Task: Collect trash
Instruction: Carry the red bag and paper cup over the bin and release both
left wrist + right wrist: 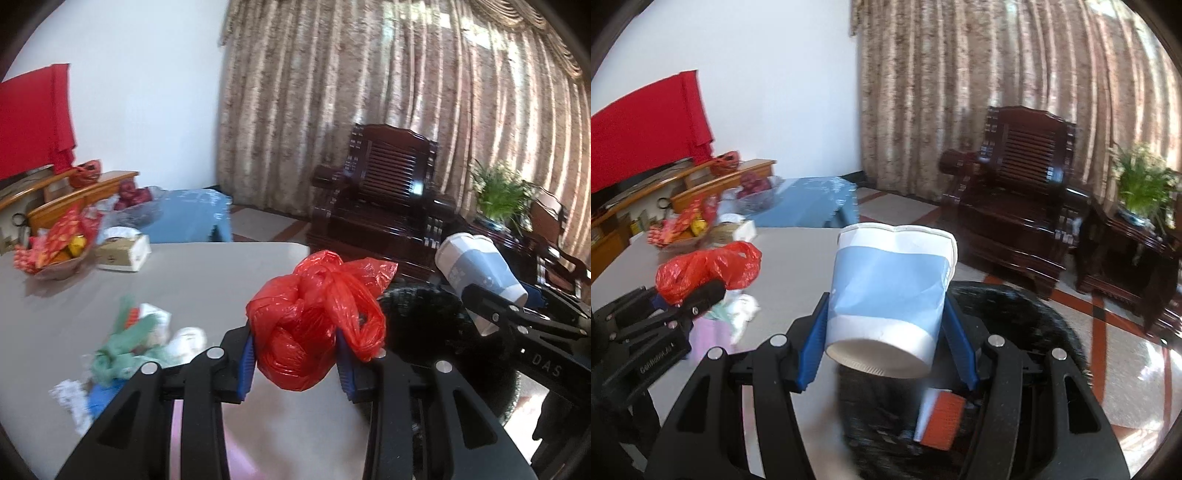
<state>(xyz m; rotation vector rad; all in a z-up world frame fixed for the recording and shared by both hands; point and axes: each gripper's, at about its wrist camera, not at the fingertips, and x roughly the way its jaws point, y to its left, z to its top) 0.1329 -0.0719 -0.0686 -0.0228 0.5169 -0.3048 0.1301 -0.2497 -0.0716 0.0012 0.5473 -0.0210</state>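
A: Both grippers are loaded. Left gripper pinches a knotted red plastic bag between its blue pads, the bundle bulging out above and below the jaws.

B: And the right gripper?

A: Its blue pads press the sides of a white paper cup with a pale blue band. The cup lies tilted, base toward the camera, its rim dented out of round.

B: How are the tools posed?

A: Each angles forward and somewhat down. The bag hangs over the near edge of the grey table; the cup hangs over a black round bin that stands on the floor just beside that table.

B: What does the left view give that the right one doesn't?

A: It shows the heap of crumpled green and white wrappers on the table more fully, and the right gripper from the side with the cup's open mouth pointing away. The right view shows only a scrap of that heap past the left tool.

B: And the reverse?

A: The right view looks into the bin, where an orange and white flat box lies. Farther back, both show a dark wooden armchair, a potted green plant, patterned beige curtains and a bowl of red-wrapped snacks.
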